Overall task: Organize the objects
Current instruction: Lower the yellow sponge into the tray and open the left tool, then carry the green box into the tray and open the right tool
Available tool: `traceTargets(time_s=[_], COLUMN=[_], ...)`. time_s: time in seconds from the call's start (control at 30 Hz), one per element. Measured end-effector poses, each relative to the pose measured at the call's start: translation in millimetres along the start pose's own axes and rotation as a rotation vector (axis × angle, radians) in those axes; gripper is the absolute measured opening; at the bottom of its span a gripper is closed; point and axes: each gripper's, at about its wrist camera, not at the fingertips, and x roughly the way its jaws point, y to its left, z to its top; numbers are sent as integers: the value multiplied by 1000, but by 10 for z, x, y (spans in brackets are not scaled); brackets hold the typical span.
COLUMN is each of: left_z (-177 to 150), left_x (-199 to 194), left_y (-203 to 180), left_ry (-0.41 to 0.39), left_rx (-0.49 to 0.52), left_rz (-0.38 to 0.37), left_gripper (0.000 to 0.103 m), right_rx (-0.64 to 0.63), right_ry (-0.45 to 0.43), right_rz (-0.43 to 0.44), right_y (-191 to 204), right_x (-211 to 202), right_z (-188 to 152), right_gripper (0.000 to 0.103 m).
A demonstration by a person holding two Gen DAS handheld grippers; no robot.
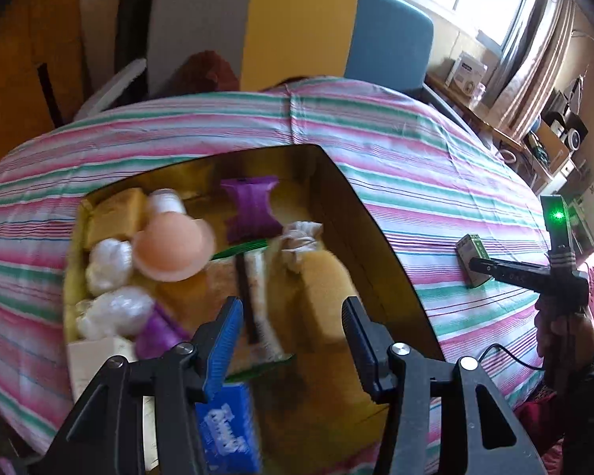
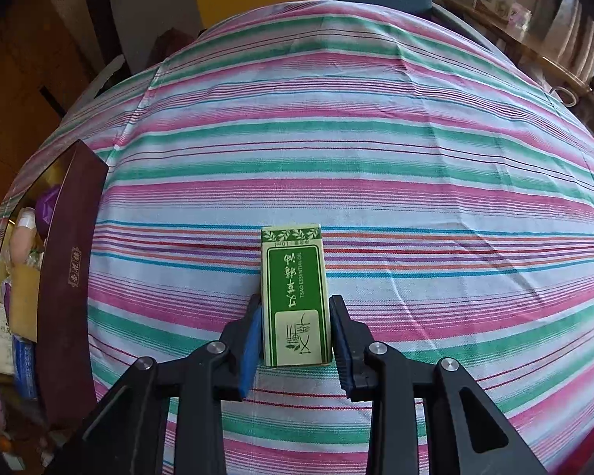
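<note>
We hold the left gripper [image 1: 293, 340] pitched steeply down over the open box [image 1: 380, 237], which sits on the striped bedcover [image 1: 376, 150]. Its jaws stand apart with nothing between the blue pads [image 1: 225, 340]; it is released. No earlier view is at hand, so we record only this stance.

The box has dark maroon outer walls and a gold lining. Inside we see a peach-coloured dome-shaped piece [image 1: 174, 249], white wrapped bundles [image 1: 111, 261], a purple waisted packet [image 1: 251, 208], a second purple item [image 1: 158, 332], yellow sponge-like blocks [image 1: 117, 213], a thin dark stick [image 1: 245, 297] lying across a pale wrapper, and a blue packet with white lettering [image 1: 227, 427] at the near edge. The contents are motion-blurred; finer detail we cannot tell.

The right gripper [image 2: 297, 336] also points steeply down at the bedcover. Its pads sit against both long sides of the green carton [image 2: 295, 297], so it is grasping the carton at its near half. The carton lies flat on the cover, to the right of the box and apart from it. It is green and cream, with a leaf border on the far end, Chinese characters, and the words "TSAO ESSENTIAL OIL" printed along it.

From the left wrist view we see the right gripper [image 1: 475, 265] at the carton [image 1: 471, 249], held by a hand [image 1: 562, 328], a green light lit on its body.
</note>
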Motion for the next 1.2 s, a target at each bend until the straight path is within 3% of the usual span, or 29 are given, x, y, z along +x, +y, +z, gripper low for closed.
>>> traceTargets(time_s=[0.3,0.57,0.8,1.03,1.2], left_z=[-383,-557,-606,-644,-676], left_x=[-372,-459,-486,-510,-583], left_y=[198,218,256,318,502], left_ry=[-66,-79,-88,-95,-108], left_rx=[6,0,-1,-24,-73], left_rz=[104,95,74,43,27], left_gripper=[53,53,53,53,53], right_rx=[-62,-97,-134,-312,-597], right_ry=[-4,-19,-63,-173,-208], right_rz=[-50,-70,-18,88,197], right_y=[94,134,291,841,1591], right_x=[35,38,-165,-745,-1106], right_z=[-40,-59,-57,-70,-162], right_gripper=[31,31,30,30,31])
